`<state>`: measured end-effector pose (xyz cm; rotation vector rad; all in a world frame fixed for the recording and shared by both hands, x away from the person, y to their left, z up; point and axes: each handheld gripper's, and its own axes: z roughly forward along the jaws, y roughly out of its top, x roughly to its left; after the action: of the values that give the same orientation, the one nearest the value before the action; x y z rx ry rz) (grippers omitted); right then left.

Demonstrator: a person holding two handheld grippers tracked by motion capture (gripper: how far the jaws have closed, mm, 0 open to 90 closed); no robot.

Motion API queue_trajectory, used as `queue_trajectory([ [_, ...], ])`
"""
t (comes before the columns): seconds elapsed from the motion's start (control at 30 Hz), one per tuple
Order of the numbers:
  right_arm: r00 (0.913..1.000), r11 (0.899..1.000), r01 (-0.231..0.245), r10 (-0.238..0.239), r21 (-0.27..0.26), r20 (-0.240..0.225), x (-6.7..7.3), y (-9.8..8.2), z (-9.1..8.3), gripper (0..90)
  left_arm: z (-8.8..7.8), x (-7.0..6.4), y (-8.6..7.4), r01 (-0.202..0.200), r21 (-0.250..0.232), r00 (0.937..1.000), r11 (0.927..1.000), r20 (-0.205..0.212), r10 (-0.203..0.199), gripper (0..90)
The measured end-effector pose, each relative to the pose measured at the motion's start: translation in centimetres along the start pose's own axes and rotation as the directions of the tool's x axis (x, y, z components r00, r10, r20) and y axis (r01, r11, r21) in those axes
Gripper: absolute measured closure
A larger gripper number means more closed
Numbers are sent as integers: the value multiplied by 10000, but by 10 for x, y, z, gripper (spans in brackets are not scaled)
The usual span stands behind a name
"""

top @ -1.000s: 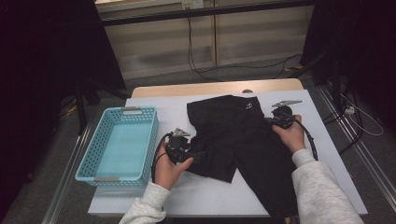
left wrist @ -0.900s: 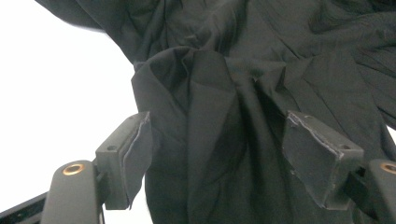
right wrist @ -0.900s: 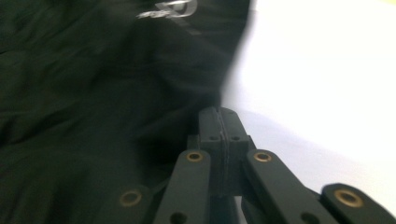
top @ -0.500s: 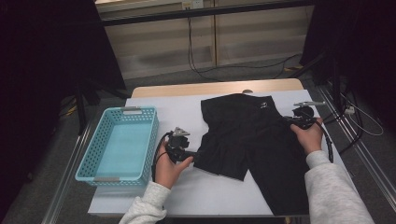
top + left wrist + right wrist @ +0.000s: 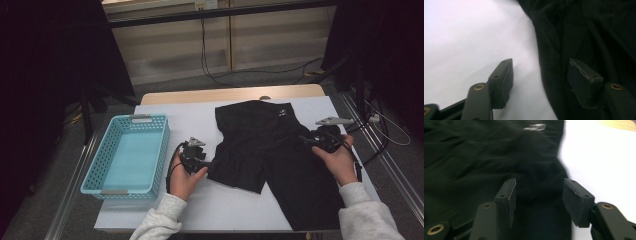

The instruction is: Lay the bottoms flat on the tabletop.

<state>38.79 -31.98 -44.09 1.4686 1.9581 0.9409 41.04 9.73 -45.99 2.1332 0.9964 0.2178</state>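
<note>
While the white worktop point(image 5: 165, 205) stretched across most of the high view, the black shorts point(image 5: 270, 150) lay spread over its right half, waistband at the far side and one leg running back toward the person's right sleeve. To the left of them, well apart, stood a turquoise basket point(image 5: 97, 172) on the worktop's left edge; neither claw view took it in. The high view alone gave the whole garment and both hands at once.

Smaller still, the left claw point(image 5: 206, 163) sat at the near left hem of the shorts, and the left claw view point(image 5: 540, 75) showed what the high view could not: one jaw over bare white worktop, the other over black cloth, the fabric's edge running up between them, pads not pressing on it. Its jaws had just been closing a little, yet stood released.

The right claw point(image 5: 306, 140) hovered at the right side of the shorts. Its own view point(image 5: 539, 200) showed the jaws apart above dark, blurred cloth, just opened, nothing pinched between the pads, with a small pale logo point(image 5: 534, 127) at the far edge of the fabric and white worktop off to one side.
</note>
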Motion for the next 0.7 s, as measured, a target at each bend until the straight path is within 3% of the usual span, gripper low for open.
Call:
queue_trajectory([
  [0.07,9994,9999,112,-114,-71,-325,11,-5,-6,437,0,-3,1,28,92,9997,10000,233,-30,513],
  [0.17,9962,9985,532,-537,-91,-685,32,-14,-12,434,2,-9,1,-37,133,9988,9999,485,30,601],
  [0.27,9920,9979,597,-622,-256,-1100,48,-23,-18,431,3,-14,1,-114,256,9983,9996,579,99,702],
  [0.37,9899,9972,738,-747,-126,-1206,60,-31,-21,433,2,-17,0,159,398,9955,9991,924,-196,857],
  [0.47,9882,9967,796,-811,-171,-1300,64,-33,-24,427,-2,-18,2,84,433,9956,9990,933,-124,876],
  [0.7,9850,9961,844,-871,-242,-1492,74,-38,-30,414,-15,-22,4,-3,19,9945,10000,1045,2,873],
])
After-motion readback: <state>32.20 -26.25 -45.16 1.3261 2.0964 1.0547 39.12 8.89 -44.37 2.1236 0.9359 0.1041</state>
